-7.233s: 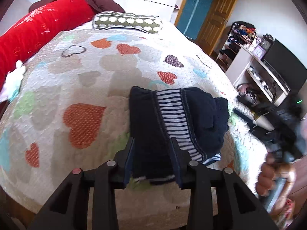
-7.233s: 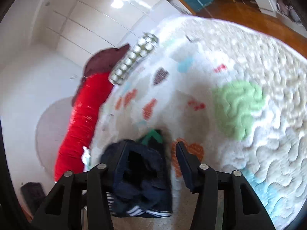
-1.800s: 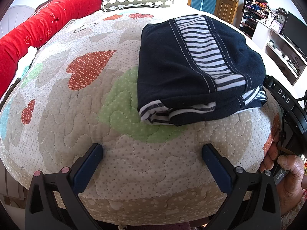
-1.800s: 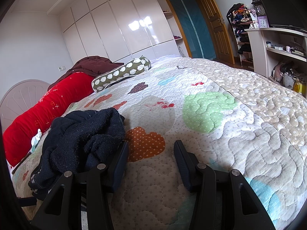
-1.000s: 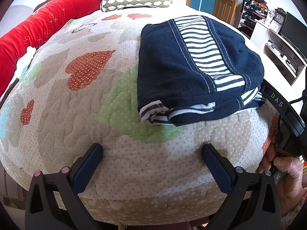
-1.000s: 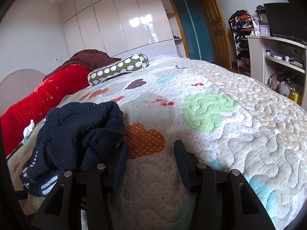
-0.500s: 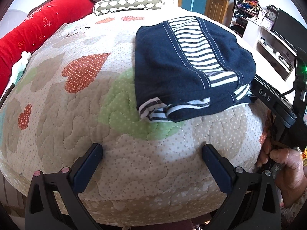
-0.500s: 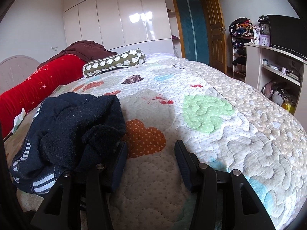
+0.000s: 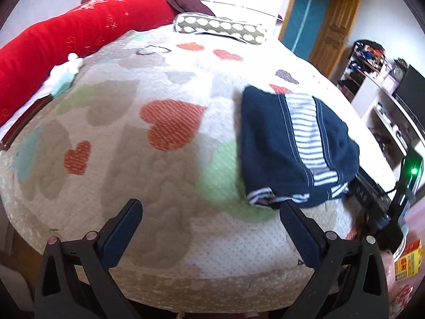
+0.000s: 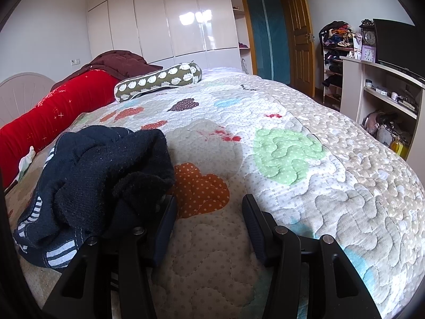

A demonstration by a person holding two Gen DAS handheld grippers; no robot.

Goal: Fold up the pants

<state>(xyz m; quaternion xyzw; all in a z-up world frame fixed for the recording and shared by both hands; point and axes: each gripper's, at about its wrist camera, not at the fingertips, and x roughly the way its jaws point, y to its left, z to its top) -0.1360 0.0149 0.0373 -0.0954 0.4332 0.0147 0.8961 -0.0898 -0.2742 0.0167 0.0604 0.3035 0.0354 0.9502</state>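
The folded navy pants [image 9: 294,146], striped band up, lay on the heart-print quilt [image 9: 159,159] near the bed's foot edge, ahead and to the right of the left gripper [image 9: 209,215], whose jaws stood wide apart over bare quilt, holding nothing. The right gripper [image 10: 207,212] sat nearer, half open and empty, its left finger touching the bundle's edge. The stripe ran away toward the red bolster [image 9: 74,34] and spotted pillow [image 9: 220,28], both well clear. Nothing blocked either approach.

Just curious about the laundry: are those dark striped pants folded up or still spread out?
Folded. The pants lie as a compact layered bundle on the quilt, stacked striped edges showing at the front.
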